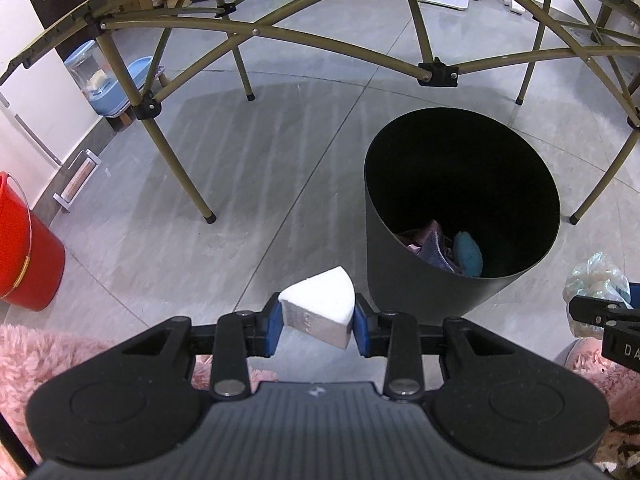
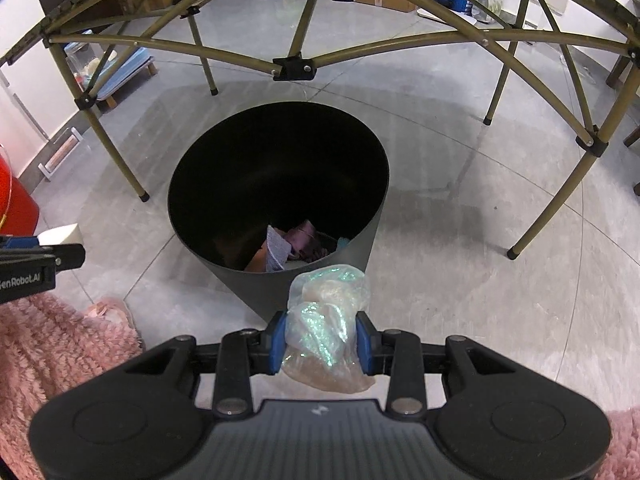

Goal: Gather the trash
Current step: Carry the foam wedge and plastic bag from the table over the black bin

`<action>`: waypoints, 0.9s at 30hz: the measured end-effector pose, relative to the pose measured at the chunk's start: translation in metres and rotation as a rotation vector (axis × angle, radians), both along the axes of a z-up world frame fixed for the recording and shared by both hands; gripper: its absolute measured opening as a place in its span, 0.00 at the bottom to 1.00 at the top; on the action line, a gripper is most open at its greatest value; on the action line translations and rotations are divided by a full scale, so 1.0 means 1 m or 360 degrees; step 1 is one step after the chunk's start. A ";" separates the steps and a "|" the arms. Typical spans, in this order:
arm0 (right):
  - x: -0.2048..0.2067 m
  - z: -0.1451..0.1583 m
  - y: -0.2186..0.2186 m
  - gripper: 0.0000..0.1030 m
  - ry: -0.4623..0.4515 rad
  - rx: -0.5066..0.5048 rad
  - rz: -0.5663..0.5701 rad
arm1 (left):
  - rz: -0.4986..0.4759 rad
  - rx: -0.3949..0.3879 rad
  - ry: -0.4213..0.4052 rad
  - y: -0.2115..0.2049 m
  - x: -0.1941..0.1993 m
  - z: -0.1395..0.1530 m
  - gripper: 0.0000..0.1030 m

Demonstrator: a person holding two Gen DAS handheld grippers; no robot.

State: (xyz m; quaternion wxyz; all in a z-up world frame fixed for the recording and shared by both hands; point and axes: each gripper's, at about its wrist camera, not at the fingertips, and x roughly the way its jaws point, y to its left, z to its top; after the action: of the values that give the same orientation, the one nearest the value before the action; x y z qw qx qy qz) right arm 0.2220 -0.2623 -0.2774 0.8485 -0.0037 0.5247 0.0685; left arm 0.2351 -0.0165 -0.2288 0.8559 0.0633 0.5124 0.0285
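Note:
My left gripper point(image 1: 318, 326) is shut on a white foam wedge point(image 1: 320, 306), held above the grey floor just left of a black trash bin point(image 1: 420, 284). The bin holds crumpled wrappers and a blue scrap at its bottom. In the right wrist view my right gripper point(image 2: 322, 342) is shut on a crumpled clear plastic bag point(image 2: 328, 312) with a greenish shimmer, close to the near rim of the same bin point(image 2: 276, 284). The left gripper point(image 2: 36, 258) with the foam shows at the left edge there. The right gripper with its bag point(image 1: 596, 284) shows at the right edge of the left wrist view.
A folding table's olive frame and legs point(image 1: 184, 176) stand over and around the bin. A red bucket point(image 1: 24, 248) sits at the left by the wall. A pink fluffy rug point(image 2: 52, 352) lies under both grippers. Boxes and bags line the far wall.

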 end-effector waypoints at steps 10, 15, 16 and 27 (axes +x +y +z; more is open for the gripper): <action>0.005 -0.003 0.004 0.33 0.0008 -0.0006 0.0004 | 0.0046 -0.0005 0.0032 0.002 0.008 -0.005 0.34; 0.010 -0.003 0.009 0.33 -0.0022 -0.0017 0.0020 | 0.0070 -0.0004 0.0043 0.003 0.014 -0.007 0.34; 0.012 -0.001 0.010 0.33 -0.0033 -0.0016 0.0019 | 0.0076 -0.0004 0.0043 0.003 0.014 -0.006 0.34; 0.034 0.007 0.021 0.33 -0.0108 -0.0001 0.0045 | 0.0128 0.0006 0.0047 0.002 0.033 -0.008 0.34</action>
State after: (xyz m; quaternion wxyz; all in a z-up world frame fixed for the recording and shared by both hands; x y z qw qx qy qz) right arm 0.2565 -0.2411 -0.2707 0.8647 -0.0136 0.4956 0.0802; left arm 0.2682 -0.0149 -0.2371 0.8462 0.0445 0.5272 0.0629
